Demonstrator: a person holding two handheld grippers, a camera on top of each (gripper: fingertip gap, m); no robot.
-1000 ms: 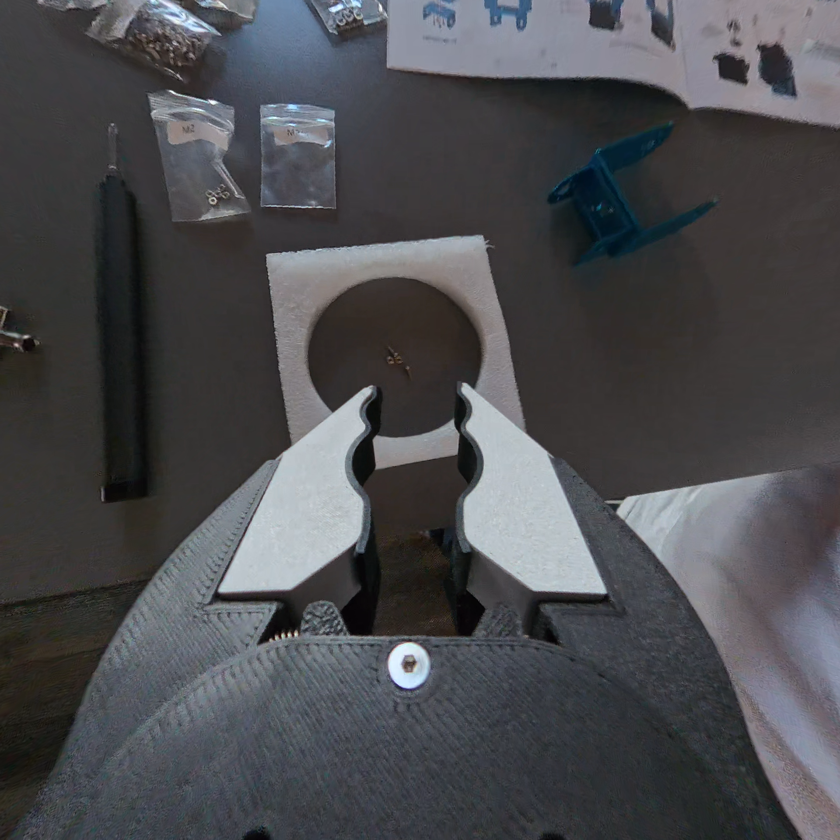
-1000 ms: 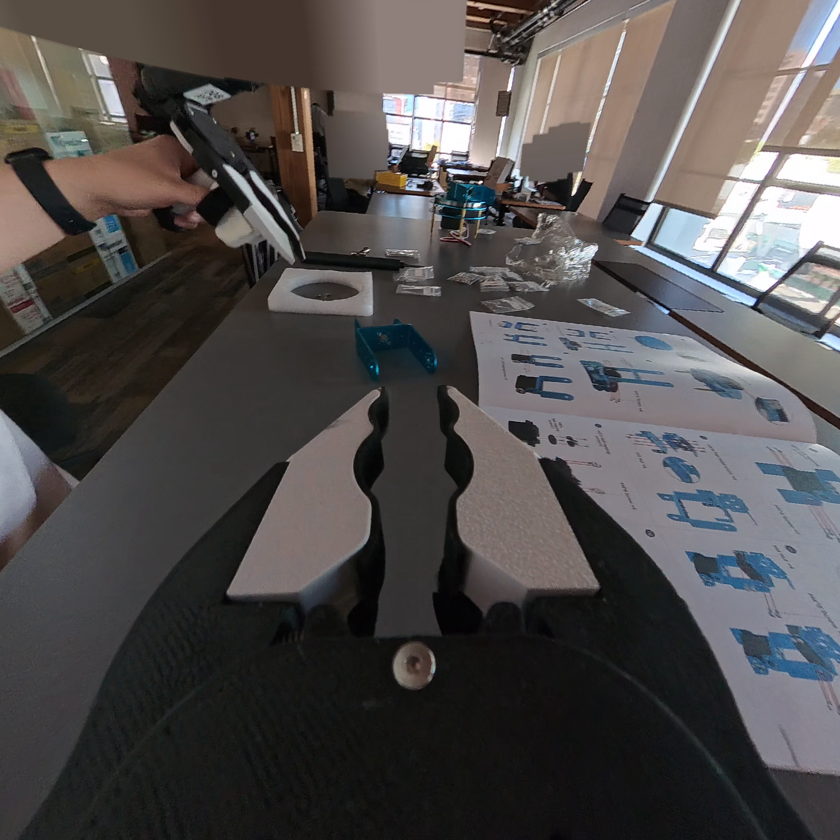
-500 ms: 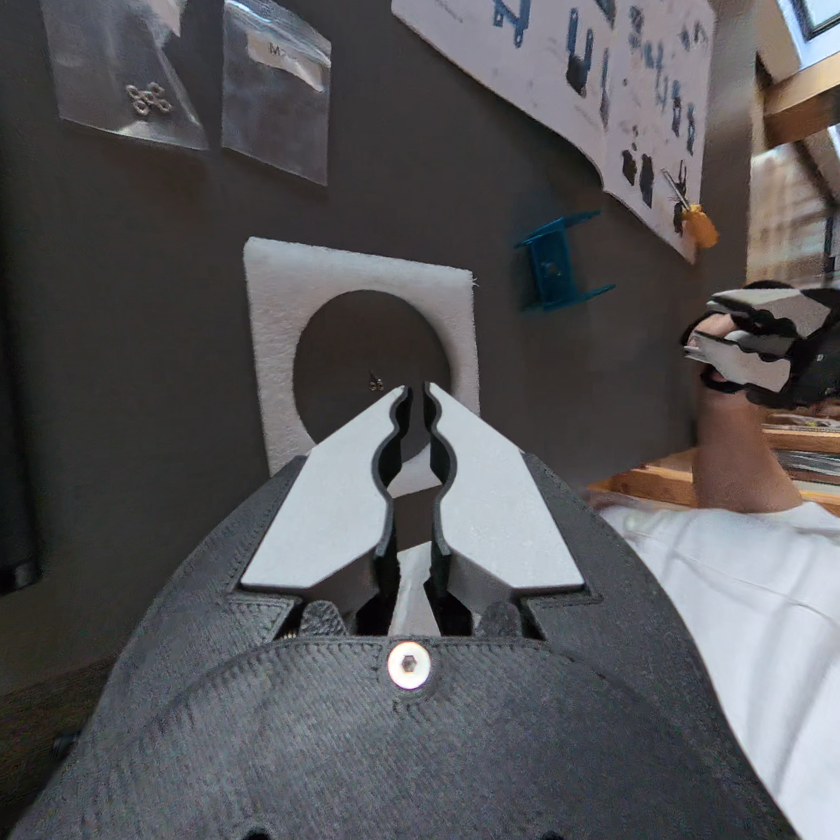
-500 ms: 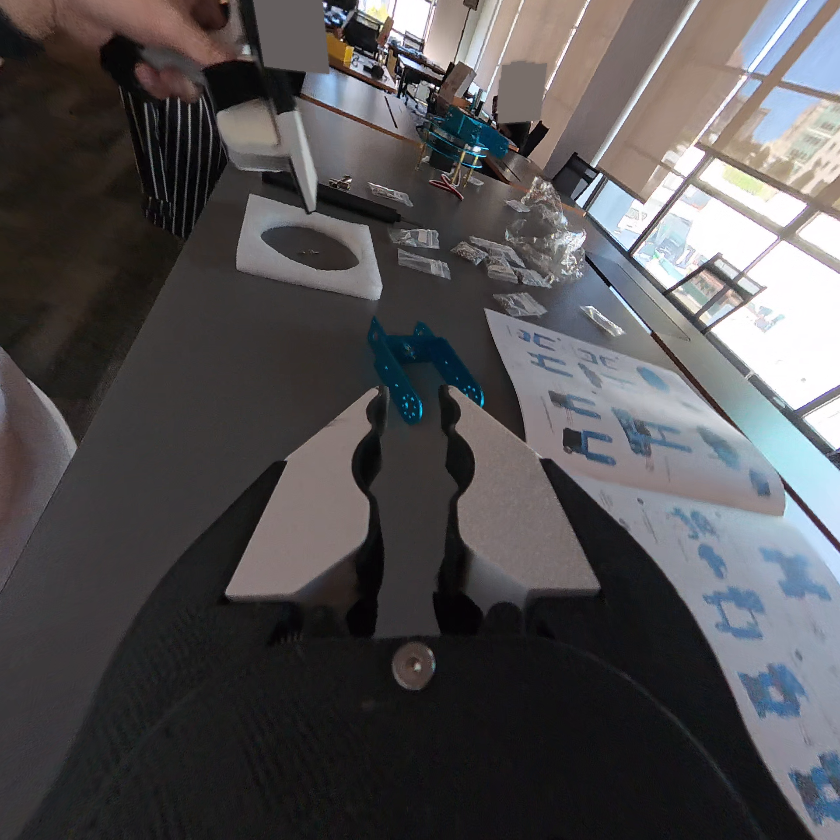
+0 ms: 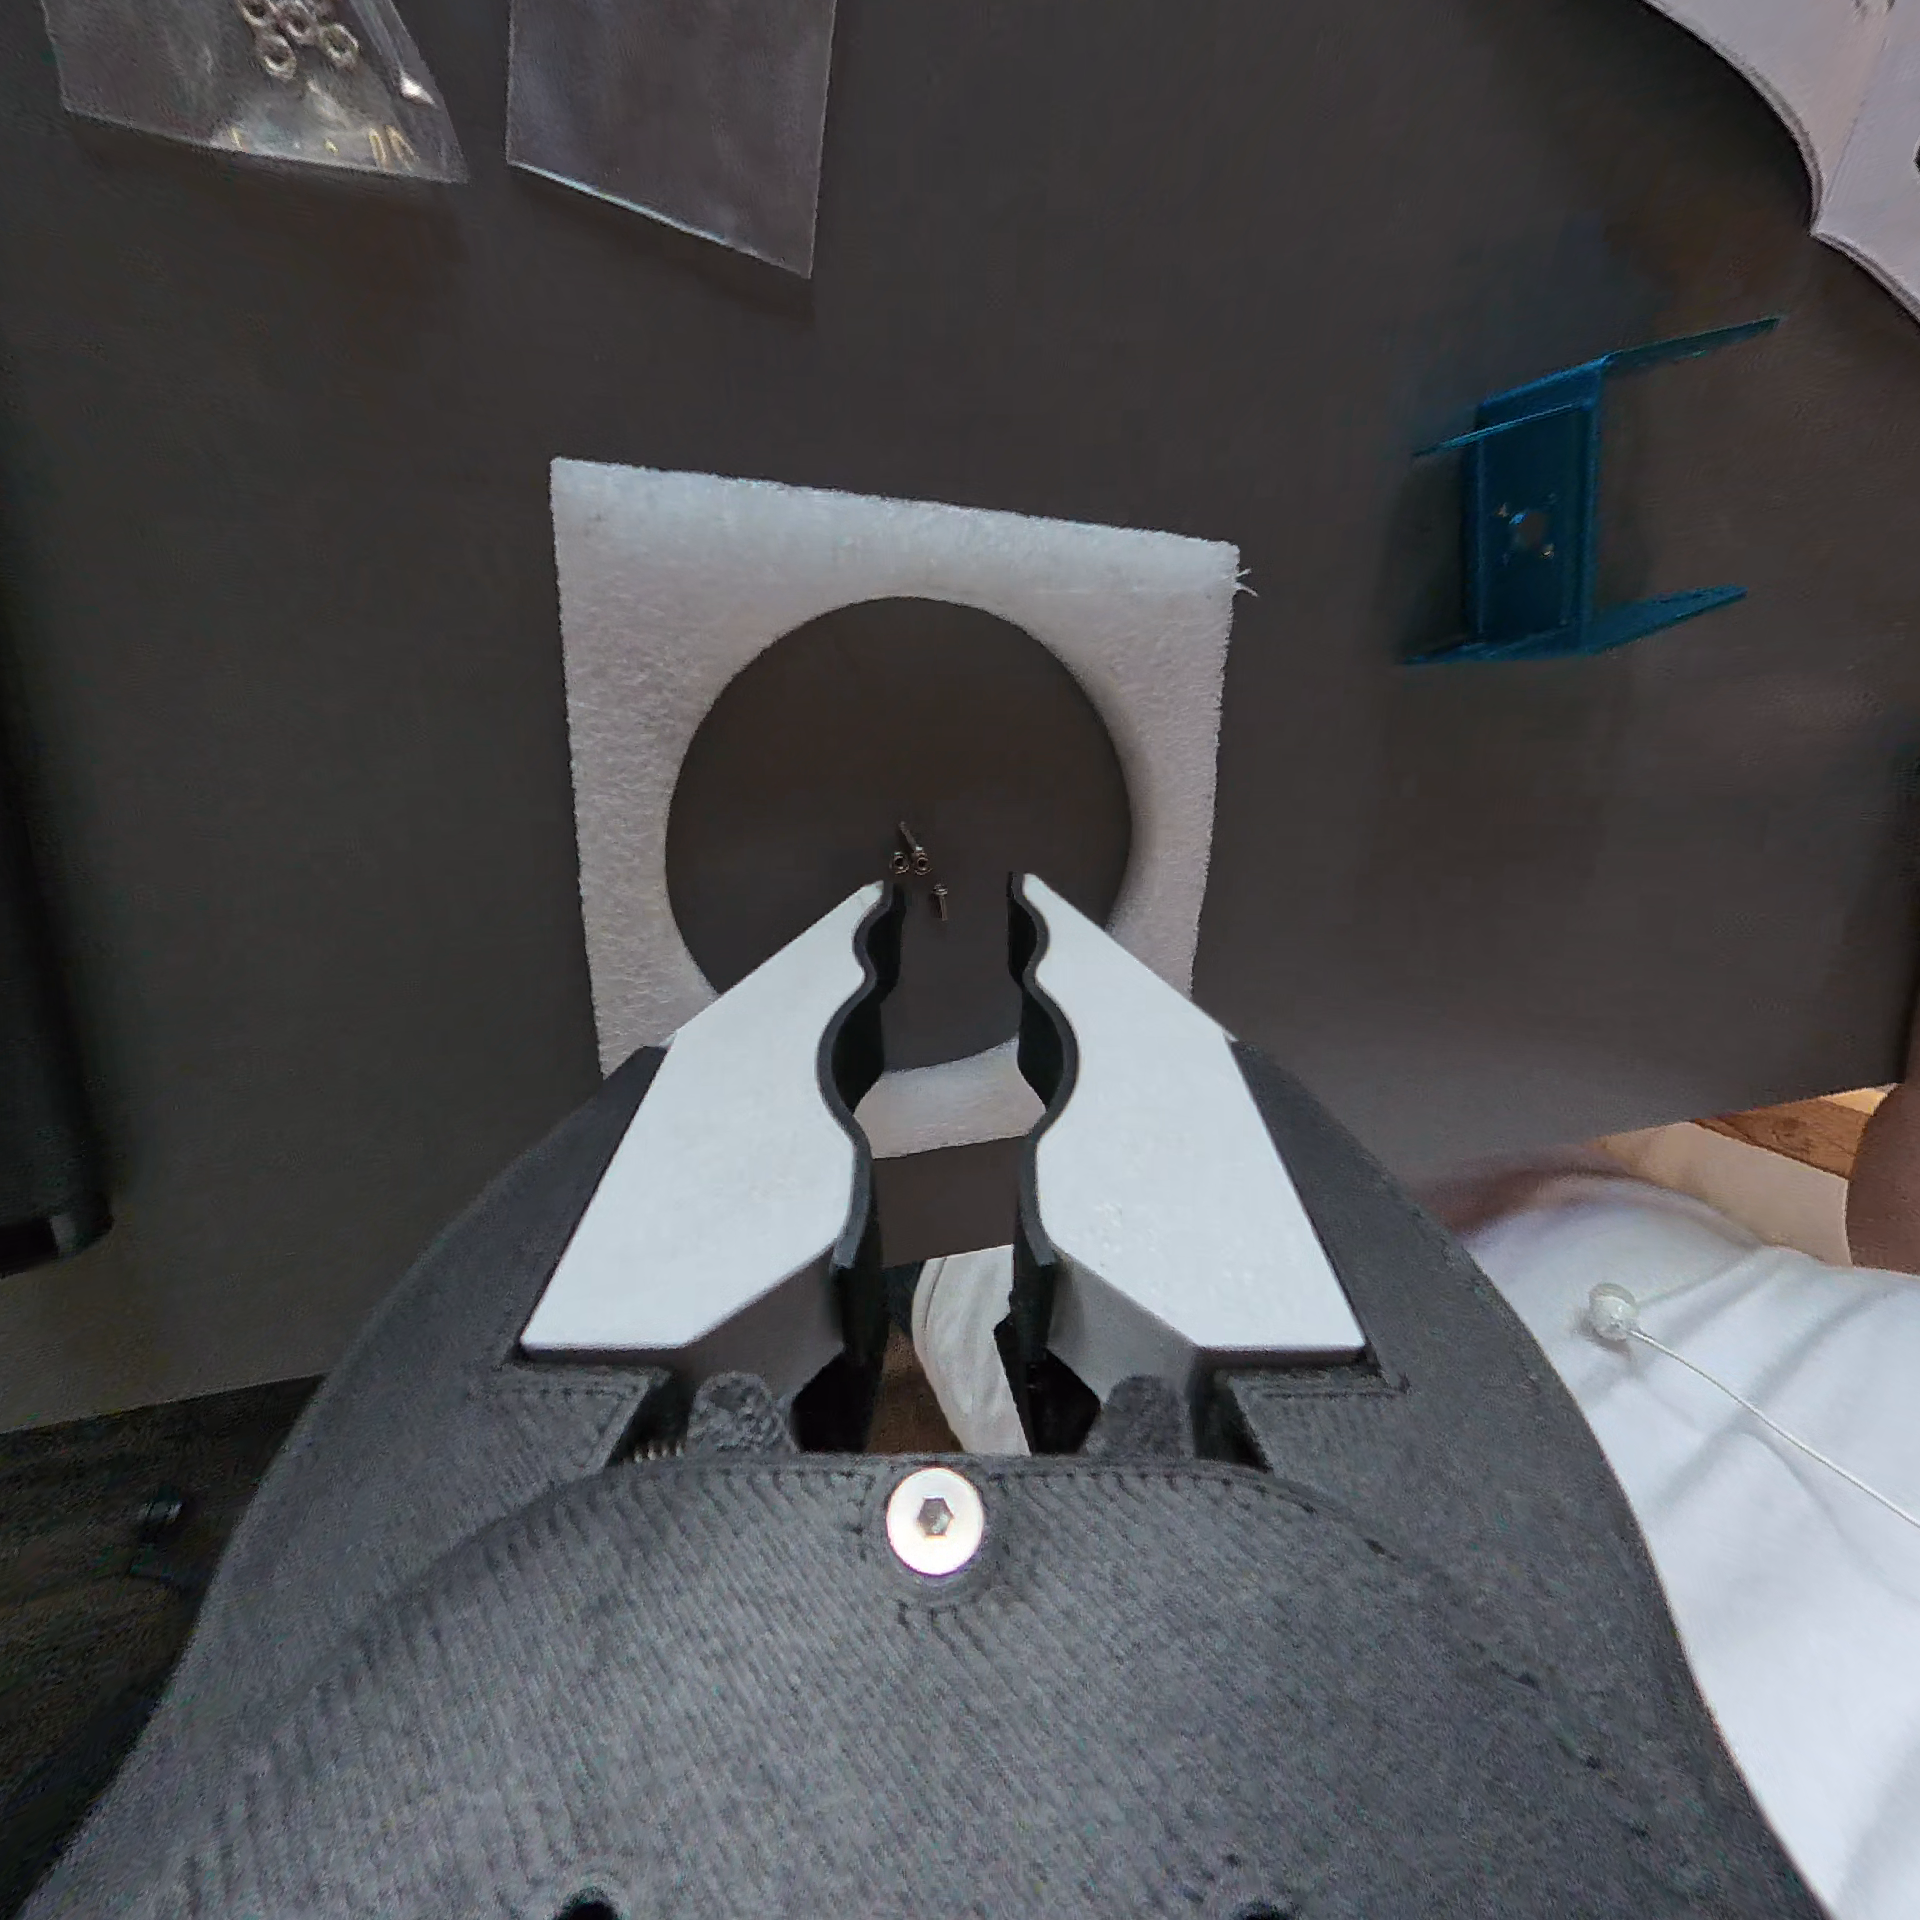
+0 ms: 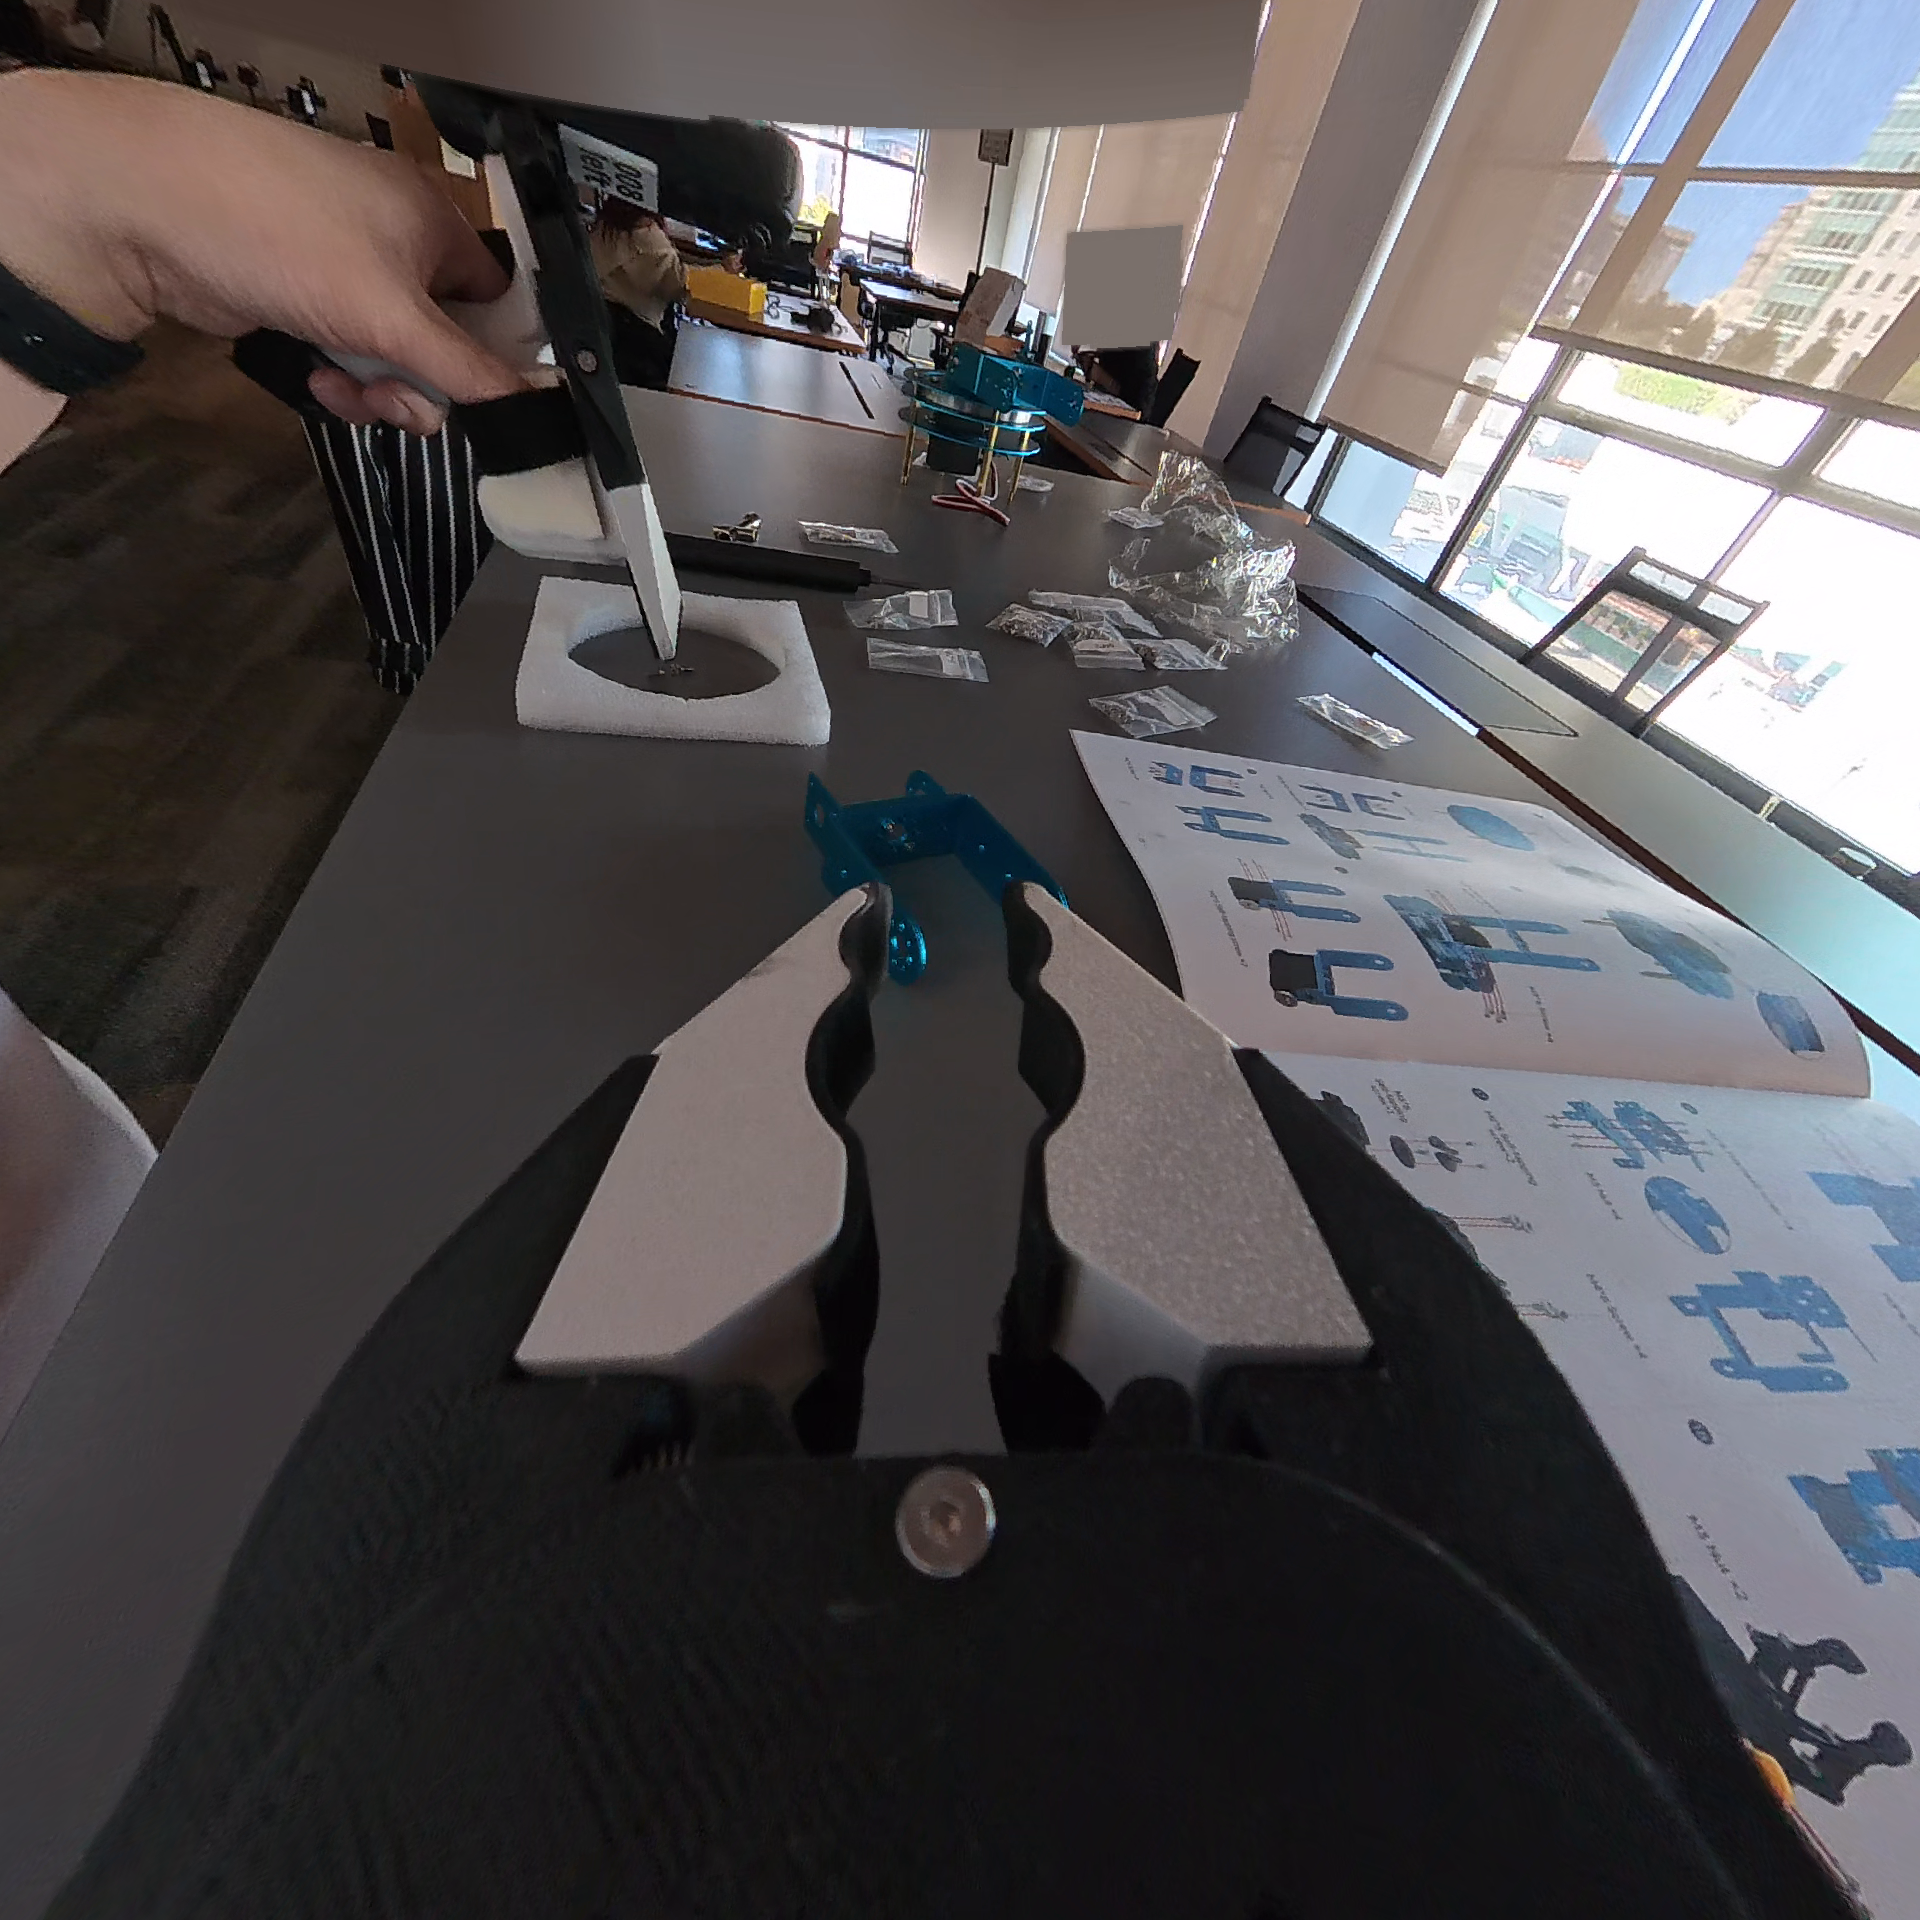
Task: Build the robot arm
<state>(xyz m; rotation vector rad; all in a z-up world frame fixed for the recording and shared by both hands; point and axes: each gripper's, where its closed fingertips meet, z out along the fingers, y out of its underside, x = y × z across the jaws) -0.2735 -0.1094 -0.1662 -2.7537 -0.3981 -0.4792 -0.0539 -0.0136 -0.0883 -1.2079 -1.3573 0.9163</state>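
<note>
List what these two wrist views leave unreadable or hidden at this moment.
- Tiny dark screws inside the white foam square's round cutout: too small in the left wrist view to count or type.
- Left gripper tip contact with the table: unclear in either view.
- Clear plastic bags: cut off by the top edge.
- Blue metal bracket: near end hidden behind the right gripper in the right wrist view.

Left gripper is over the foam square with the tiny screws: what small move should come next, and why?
Probably ease the left gripper slightly forward and down, then close. Its jaws are open, and the screws lie loose just ahead of the tips, inside the foam square's round hole.
</note>
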